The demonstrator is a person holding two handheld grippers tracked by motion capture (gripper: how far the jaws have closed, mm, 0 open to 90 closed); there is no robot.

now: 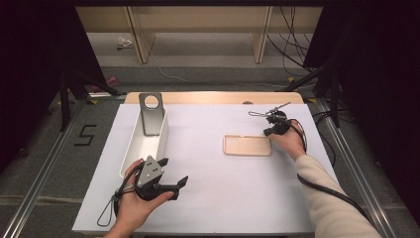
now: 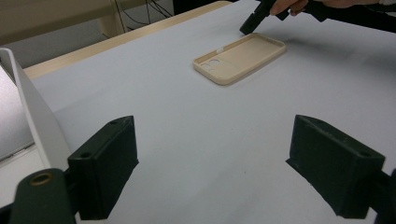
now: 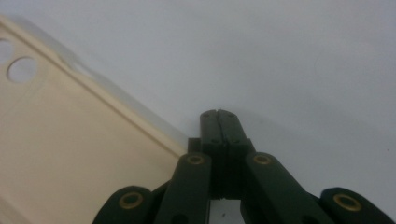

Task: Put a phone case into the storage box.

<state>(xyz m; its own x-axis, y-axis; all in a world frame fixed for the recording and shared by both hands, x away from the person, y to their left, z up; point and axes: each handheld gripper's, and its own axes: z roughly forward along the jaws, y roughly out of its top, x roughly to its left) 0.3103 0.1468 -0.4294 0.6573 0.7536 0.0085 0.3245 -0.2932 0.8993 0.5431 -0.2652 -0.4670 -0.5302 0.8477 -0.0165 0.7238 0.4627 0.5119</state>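
The right gripper (image 3: 218,114), jaws pressed together, hides the phone case's (image 1: 247,146) corner; left gripper (image 2: 212,163) jaws spread.

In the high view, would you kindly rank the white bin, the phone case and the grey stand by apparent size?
1. White bin, clearly largest.
2. Phone case.
3. Grey stand, looking close to the case; it stands tilted in the bin, so that order is unsure.
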